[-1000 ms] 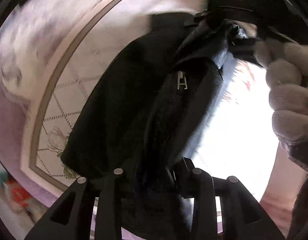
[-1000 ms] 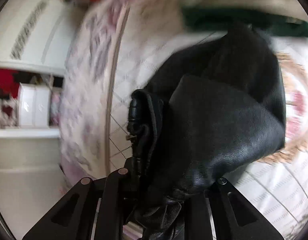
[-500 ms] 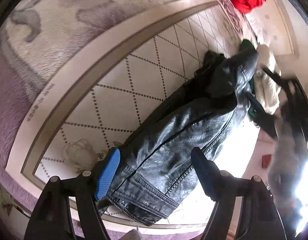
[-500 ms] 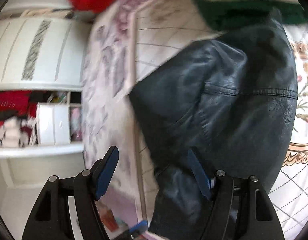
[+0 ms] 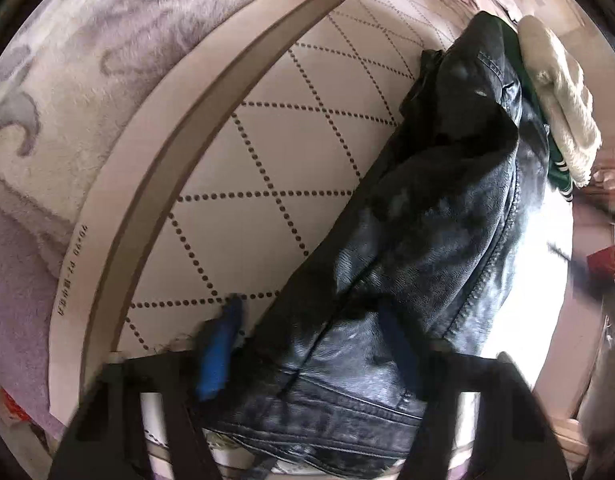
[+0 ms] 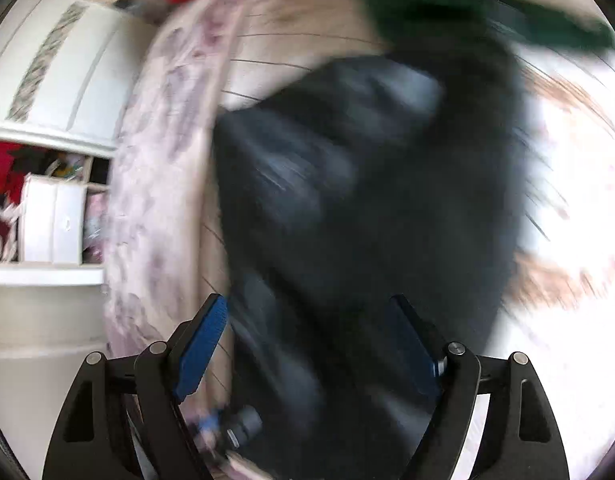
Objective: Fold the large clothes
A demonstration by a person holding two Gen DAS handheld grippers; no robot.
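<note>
Jaws of the left hand-held gripper [image 5: 307,344] are closing around the black leather jacket [image 5: 427,240]; the right hand-held gripper [image 6: 311,344] is opening wide.

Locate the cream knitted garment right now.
Left wrist view, upper right: the cream knitted garment lies beside the black leather jacket, over a green garment.

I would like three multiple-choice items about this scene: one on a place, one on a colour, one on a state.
1. Where does the black leather jacket lie?
A. on the patterned bedspread
B. on a hanger
C. in a drawer

2. What colour are the gripper pads?
A. red
B. blue
C. yellow

3. How does the right gripper stand?
A. shut on a sock
B. out of view
C. jaws apart, opening

Key:
1 A, it is spread over the diamond-stitched cover.
2 B, blue on both fingers.
3 C, nothing is pinched.
</note>
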